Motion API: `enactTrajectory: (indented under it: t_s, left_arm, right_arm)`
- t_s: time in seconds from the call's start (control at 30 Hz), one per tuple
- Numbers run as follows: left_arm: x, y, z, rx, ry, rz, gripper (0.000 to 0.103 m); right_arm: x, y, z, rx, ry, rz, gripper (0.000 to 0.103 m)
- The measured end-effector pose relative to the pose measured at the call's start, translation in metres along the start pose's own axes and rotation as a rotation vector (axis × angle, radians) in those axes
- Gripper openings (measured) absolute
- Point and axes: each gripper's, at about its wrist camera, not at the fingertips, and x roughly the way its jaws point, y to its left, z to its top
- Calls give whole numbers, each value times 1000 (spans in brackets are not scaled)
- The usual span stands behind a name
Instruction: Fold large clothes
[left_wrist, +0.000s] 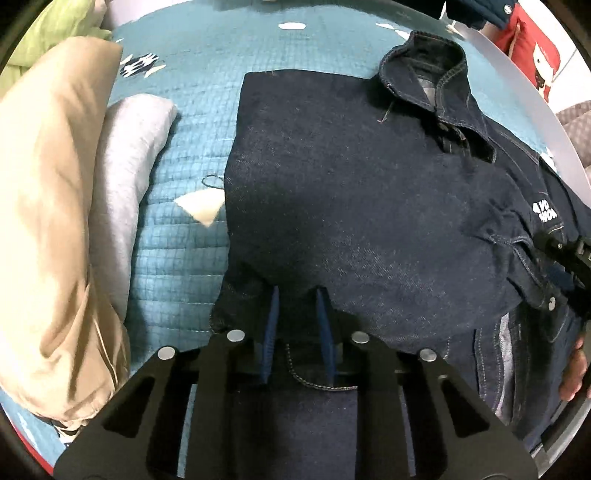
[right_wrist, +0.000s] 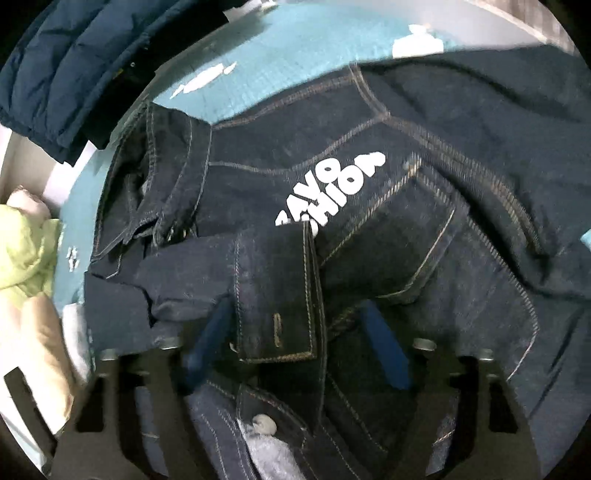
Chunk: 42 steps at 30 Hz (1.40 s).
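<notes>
1. Ahead of the left gripper (left_wrist: 298, 314), in the left wrist view, a dark denim jacket (left_wrist: 351, 192) lies partly folded on a teal quilted bedspread (left_wrist: 177, 258), its collar (left_wrist: 428, 74) far ahead and to the right. The blue pads stand narrowly apart with a fold of the jacket's near edge between them; whether they pinch it cannot be told. To the left lie a beige cushion (left_wrist: 48, 206) and a grey pillow (left_wrist: 129, 155). The right gripper (left_wrist: 569, 254) shows at the right edge.
2. In the right wrist view, directly between the right gripper's (right_wrist: 299, 332) blue fingers (right_wrist: 384, 347), lies a denim cuff (right_wrist: 275, 295) with a buttonhole. The jaws stand well apart and clear of the cloth. White lettering (right_wrist: 332, 188) sits just ahead.
</notes>
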Motion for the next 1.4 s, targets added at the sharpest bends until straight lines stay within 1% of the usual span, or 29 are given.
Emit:
enactTrajectory:
  t_s: [0.07,0.13,0.17,0.2,0.27,0.37,0.43,0.53,0.57,0.6,0.63,0.67,0.7,0.77,0.8,0.83,0.87,0.9,0.93,1.0,1.07,1.13,1.17,1.23,1.3,1.37,1.4]
  left_arm:
    - [-1,1,-2,-4,-1,-1,22]
    - [-1,1,-1,-8,-3,-7,22]
    - [-2,0,-3,-8,-4,-10,22]
    - [-3,0,-6,-9,-4,-14,22]
    - [-1,1,-6,-16,2,-25,21]
    - [-2,3,-7,-24,8,-32,21]
    - [-2,4,-7,-28,9,-35,20]
    - [-3,5,-10,-44,20,-50,19]
    - [-3,6,-11,-58,30,-60,19]
    - [-3,7,-12,-65,37,-57,19]
    - [-3,7,-14,-66,36,-56,19]
    - [-3,6,-15,-63,32,-54,19]
    - [-2,6,-17,-60,29,-48,19]
    - [1,3,-18,-52,33,-32,19]
    - [1,2,-19,-51,31,-26,19]
    - [1,1,-19,-48,28,-19,19]
    - [1,0,-20,-42,27,-15,19]
    - [1,0,-19,-33,27,-12,19]
    - [0,0,-20,-27,27,-12,19]
    - [1,-3,-18,-41,42,-27,19]
    - [1,0,-18,-63,57,-53,19]
    - [-1,2,-19,-65,73,-62,19]
    - [-2,4,-20,-75,76,-70,19]
    - [-1,7,-20,-82,78,-83,19]
    - [-1,6,-21,-84,76,-84,19]
    - [0,7,-22,-77,72,-80,19]
    - [-1,9,-24,-77,72,-80,18]
  right_arm:
    - [-6,4,1,-15,-16,9,41]
    - [-11,2,2,-24,-36,-1,17]
    - [-13,1,5,-15,-37,7,15]
    - [-17,-2,7,-2,-51,30,4]
    - [-26,-5,13,18,-74,95,3]
    - [-32,4,20,-12,-84,99,3]
    - [-38,13,25,-46,-106,106,3]
    - [-50,21,32,-63,-146,120,3]
    - [-57,24,34,-77,-171,122,3]
    - [-67,30,36,-109,-220,119,2]
    - [-75,35,39,-143,-244,130,2]
    - [-79,36,41,-152,-253,148,2]
    - [-81,34,45,-141,-262,143,0]
    - [-74,23,49,-125,-269,67,0]
    - [-62,12,52,-109,-243,40,0]
    - [-48,1,54,-83,-205,19,0]
    - [-31,-12,55,-47,-143,-15,0]
    - [-21,-21,53,-25,-89,-26,0]
    - [-18,-27,50,-10,-58,-13,5]
    - [-25,-33,39,6,-62,52,5]
    - [-32,-33,27,-3,-51,66,14]
    - [-35,-30,11,-12,-15,97,36]
    - [-37,-26,6,-16,-3,104,39]
    - [-36,-22,-9,-14,28,86,50]
    - [-31,-17,-21,-17,74,69,51]
    - [-22,-14,-29,-11,118,95,51]
    - [-14,-11,-34,-14,139,76,51]
